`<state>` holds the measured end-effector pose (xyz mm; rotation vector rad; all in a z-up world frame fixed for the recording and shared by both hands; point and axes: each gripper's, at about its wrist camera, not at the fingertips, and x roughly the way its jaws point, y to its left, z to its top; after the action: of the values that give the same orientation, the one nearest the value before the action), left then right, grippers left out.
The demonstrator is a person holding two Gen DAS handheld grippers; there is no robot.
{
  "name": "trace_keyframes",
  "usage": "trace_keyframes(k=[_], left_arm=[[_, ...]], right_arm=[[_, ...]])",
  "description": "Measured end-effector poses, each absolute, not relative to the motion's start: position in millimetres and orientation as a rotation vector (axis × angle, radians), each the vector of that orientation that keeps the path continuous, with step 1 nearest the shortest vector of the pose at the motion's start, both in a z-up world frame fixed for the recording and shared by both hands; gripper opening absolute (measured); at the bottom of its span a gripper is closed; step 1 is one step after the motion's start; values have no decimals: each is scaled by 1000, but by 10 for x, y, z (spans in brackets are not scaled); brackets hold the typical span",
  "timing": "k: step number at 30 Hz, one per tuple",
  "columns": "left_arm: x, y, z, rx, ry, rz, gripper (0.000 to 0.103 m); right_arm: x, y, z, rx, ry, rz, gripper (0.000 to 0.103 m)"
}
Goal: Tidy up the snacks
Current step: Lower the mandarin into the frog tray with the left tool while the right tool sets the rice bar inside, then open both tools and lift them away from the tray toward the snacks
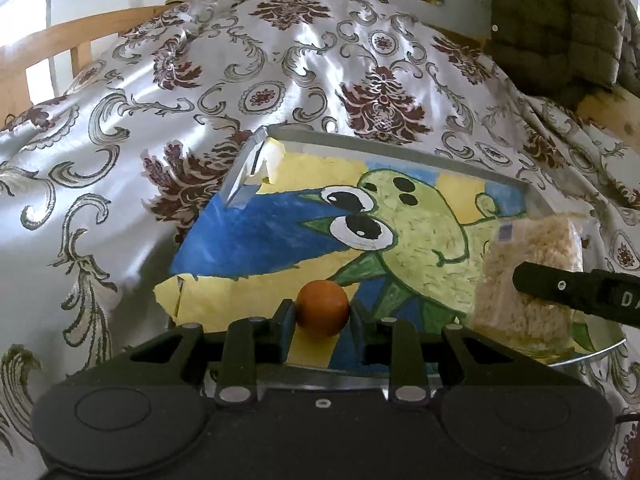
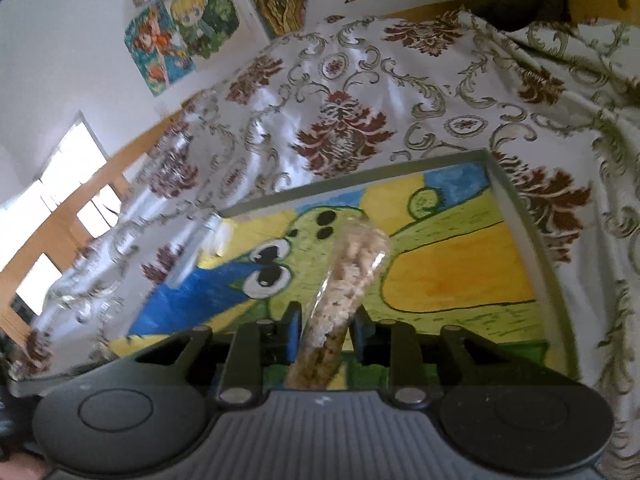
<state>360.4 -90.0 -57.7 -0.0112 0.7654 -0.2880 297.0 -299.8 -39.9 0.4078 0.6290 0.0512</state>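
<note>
While the left wrist view shows the left gripper (image 1: pixel 322 314) with its fingers (image 1: pixel 285 316) pinching a small orange ball (image 1: pixel 322 309) just above the tray (image 1: pixel 360 141), only the right wrist view shows the posters (image 2: pixel 182 28) on the wall. Painted with a green cartoon creature, the tray lies on a patterned bedspread (image 1: pixel 120 128). At its right end a clear packet of puffed-rice snack (image 1: pixel 524 280) stands between the fingers (image 2: pixel 292 328) of the right gripper (image 2: pixel 326 330); whether they press it I cannot tell
</note>
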Motion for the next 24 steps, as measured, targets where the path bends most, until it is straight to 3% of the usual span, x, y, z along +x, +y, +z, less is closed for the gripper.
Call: trace_keyframes(k=[4,6,8,14,24], left_arm=[[3560,-914,-552,-12,768,-295,42],[3527,-927,-532,-8,763,-296,46],[3494,-937,-506,-6,757,-295,54],[3373,-951,-423,-3,739,-294,70],[3010,-840,-130,-59,644,-277,97]], right_arm=[[2980,-2977,-383,355,671,20,38],[2979,-2962,-368,335,686,11,46],[2972,-2949,-343,313,695,-1,60],[2874,-2937,-222,259,701,-10,75],[2420,-2897,110,148,543,-17,99]])
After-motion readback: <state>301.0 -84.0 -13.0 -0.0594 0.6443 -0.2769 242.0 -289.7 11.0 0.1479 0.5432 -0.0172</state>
